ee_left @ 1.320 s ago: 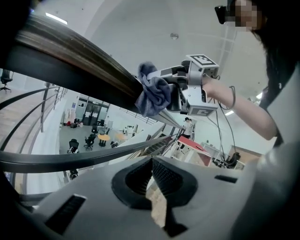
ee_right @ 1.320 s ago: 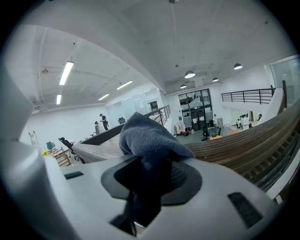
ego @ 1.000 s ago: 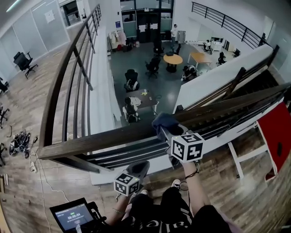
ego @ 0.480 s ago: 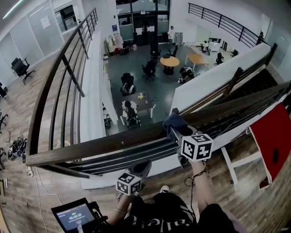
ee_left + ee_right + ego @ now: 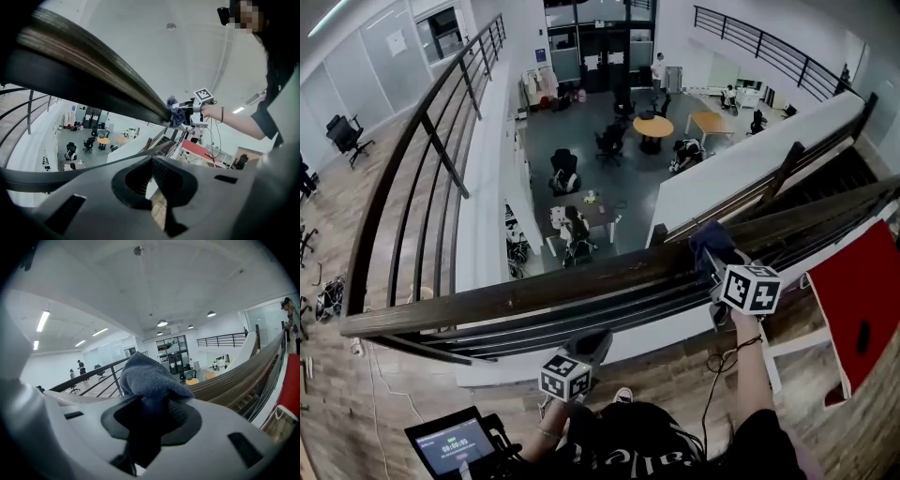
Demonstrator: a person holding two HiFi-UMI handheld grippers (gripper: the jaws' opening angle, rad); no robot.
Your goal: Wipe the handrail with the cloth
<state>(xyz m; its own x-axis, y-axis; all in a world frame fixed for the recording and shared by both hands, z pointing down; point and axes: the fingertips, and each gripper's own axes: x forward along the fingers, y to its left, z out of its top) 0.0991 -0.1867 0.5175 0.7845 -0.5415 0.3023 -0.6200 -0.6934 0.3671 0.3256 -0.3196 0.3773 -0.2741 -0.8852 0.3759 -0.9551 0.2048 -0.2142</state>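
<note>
A dark wooden handrail (image 5: 534, 291) crosses the head view from lower left to upper right. A blue cloth (image 5: 709, 238) lies bunched on top of the handrail, right of its middle. My right gripper (image 5: 715, 261) is shut on the cloth (image 5: 150, 376) and presses it on the handrail (image 5: 234, 376). My left gripper (image 5: 591, 343) hangs lower, below the rail near my body, jaws together and holding nothing. The left gripper view looks up along the handrail's (image 5: 93, 79) underside to the cloth (image 5: 176, 112) and the right gripper (image 5: 187, 111); the left gripper (image 5: 153, 171) is shut.
Beyond the rail is a drop to a lower floor with desks and chairs (image 5: 654, 125). A second railing (image 5: 422, 141) runs off along the left. A red panel (image 5: 853, 300) on a white frame stands at the right. A small screen device (image 5: 450, 441) sits at lower left.
My right gripper has slid the cloth to the right along the handrail. The left gripper has stayed low, under the rail.
</note>
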